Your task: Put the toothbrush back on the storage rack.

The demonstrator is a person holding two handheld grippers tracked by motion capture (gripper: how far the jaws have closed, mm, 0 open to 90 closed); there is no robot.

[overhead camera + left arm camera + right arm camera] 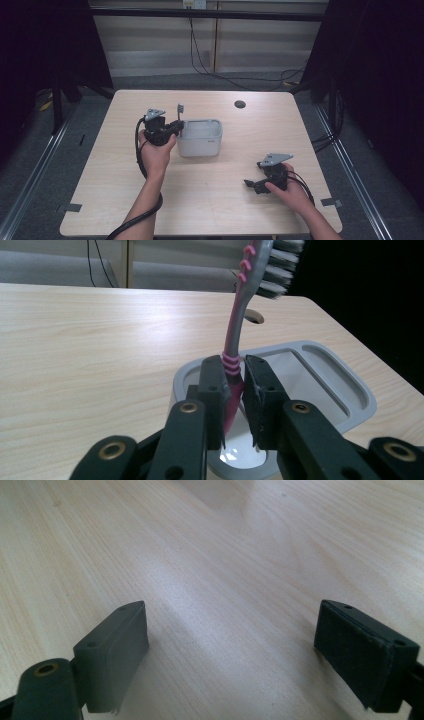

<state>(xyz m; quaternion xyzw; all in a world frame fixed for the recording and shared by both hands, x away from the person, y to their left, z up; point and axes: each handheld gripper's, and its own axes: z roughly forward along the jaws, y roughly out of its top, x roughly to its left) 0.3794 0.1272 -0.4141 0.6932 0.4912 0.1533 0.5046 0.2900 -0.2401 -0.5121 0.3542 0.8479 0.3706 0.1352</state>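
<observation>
Left tool [234, 385] clamps a pink-and-grey plastic toothbrush [239, 320] by the ribbed lower part of its handle, jaws closed tight on both sides. Toothbrush stands nearly upright, slight lean, bristle head at top facing right in the left gripper view, handle end pointing down into a grey rectangular plastic bin [327, 357]. In the high view the left tool [176, 128] sits at the bin's left rim, brush head [180, 107] sticking up above it. Whether the handle tip touches the bin floor, cannot tell.

Grey bin [200, 146] sits near the middle of the light wooden surface [235, 210], open top, pale inside.

Right tool [251, 185] is well apart from the bin, low at the near right part of the surface, held in the person's right hand [290, 192]. Right gripper view: jaws spread wide, holding nothing, bare wood grain [215, 580] between them; right tool [230, 650] close over the surface.

Left hand [156, 152] grips the left tool from below. Black cables trail along both forearms. Small dark round hole [240, 104] in the surface at the far side.
</observation>
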